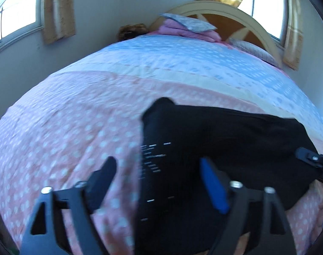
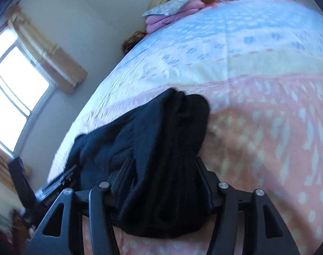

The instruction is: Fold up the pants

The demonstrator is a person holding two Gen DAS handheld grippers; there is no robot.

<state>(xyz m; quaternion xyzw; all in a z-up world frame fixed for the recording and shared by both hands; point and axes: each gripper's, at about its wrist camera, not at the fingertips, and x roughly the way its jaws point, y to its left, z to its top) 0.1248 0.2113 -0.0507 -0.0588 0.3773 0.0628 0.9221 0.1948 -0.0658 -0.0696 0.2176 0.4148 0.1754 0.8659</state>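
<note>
The black pants (image 1: 214,140) lie bunched on the bed (image 1: 65,116), lower right of frame. Left claw (image 1: 159,167) is spread, empty; right claw (image 2: 163,170) stands parted around cloth. Flatten each layer before pinching 2 corners.

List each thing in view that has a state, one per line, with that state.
Black pants: lying bunched on the bedspread, partly folded, not flat.
Left gripper: open, fingers spread over the pants' edge, gripping nothing.
Right gripper: fingers on either side of a bunched end of the pants; whether they press it cannot be told.
Bedspread: spread over the bed.
Pink blanket: folded at the headboard.
Curtains: drawn aside, windows uncovered.
</note>
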